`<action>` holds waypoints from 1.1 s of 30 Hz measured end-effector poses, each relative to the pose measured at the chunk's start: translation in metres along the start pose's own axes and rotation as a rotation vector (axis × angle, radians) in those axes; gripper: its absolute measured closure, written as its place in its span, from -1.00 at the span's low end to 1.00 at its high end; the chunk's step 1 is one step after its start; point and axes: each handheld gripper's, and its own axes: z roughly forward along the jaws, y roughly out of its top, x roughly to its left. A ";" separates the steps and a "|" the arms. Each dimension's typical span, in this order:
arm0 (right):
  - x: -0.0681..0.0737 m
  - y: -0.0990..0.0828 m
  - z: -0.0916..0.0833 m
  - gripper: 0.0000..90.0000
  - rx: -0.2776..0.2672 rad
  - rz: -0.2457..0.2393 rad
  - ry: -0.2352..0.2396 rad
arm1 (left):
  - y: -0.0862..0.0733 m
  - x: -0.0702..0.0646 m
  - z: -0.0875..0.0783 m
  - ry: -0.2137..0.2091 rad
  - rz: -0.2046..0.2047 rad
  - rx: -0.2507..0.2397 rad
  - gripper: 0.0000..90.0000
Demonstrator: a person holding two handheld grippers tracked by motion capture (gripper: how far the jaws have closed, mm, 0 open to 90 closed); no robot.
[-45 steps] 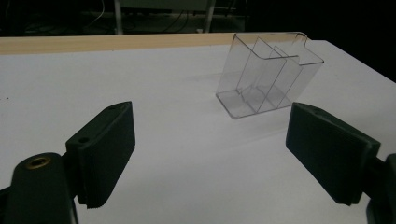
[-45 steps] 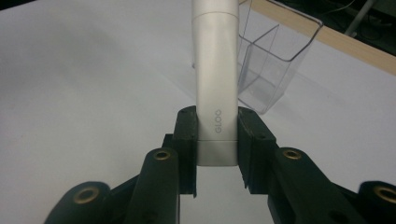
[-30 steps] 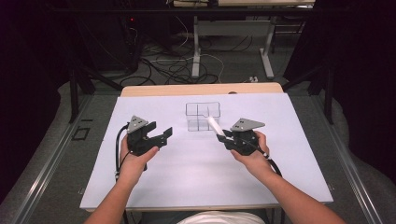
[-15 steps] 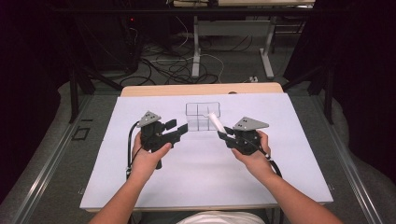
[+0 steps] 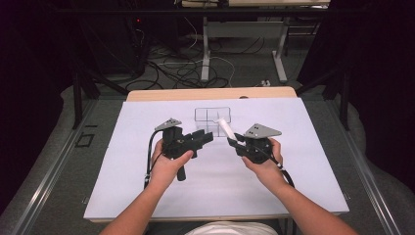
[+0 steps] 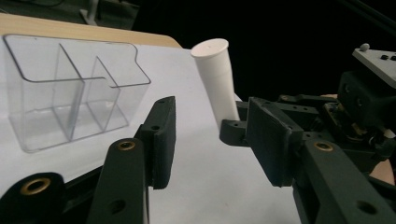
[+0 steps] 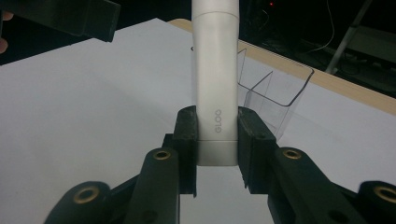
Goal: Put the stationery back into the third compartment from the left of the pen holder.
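The right tongs (image 5: 235, 139) are clamped on the base of a white glue stick (image 5: 224, 128), held off the bench (image 5: 147, 196) with its long axis tilting up toward 11 o'clock in the high view. The left tongs (image 5: 205, 138) sit at its 9 o'clock, much the nearer free pair; they've just been closing, nothing between them yet. The clear divided organizer (image 5: 213, 120) stands right behind. Printed on the stick: "GLOO" (image 7: 219, 122).
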 end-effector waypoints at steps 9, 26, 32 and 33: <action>0.006 0.000 0.002 0.59 -0.014 -0.016 0.000 | -0.006 -0.002 0.012 -0.034 -0.040 0.004 0.23; 0.015 -0.002 0.005 0.59 -0.012 -0.013 0.037 | -0.004 0.008 0.028 -0.040 -0.133 -0.035 0.22; 0.019 -0.002 0.008 0.59 -0.013 -0.013 0.061 | -0.004 0.010 0.034 -0.050 -0.155 -0.035 0.22; 0.020 -0.002 0.008 0.59 -0.013 -0.012 0.063 | -0.005 0.010 0.036 -0.055 -0.162 -0.034 0.22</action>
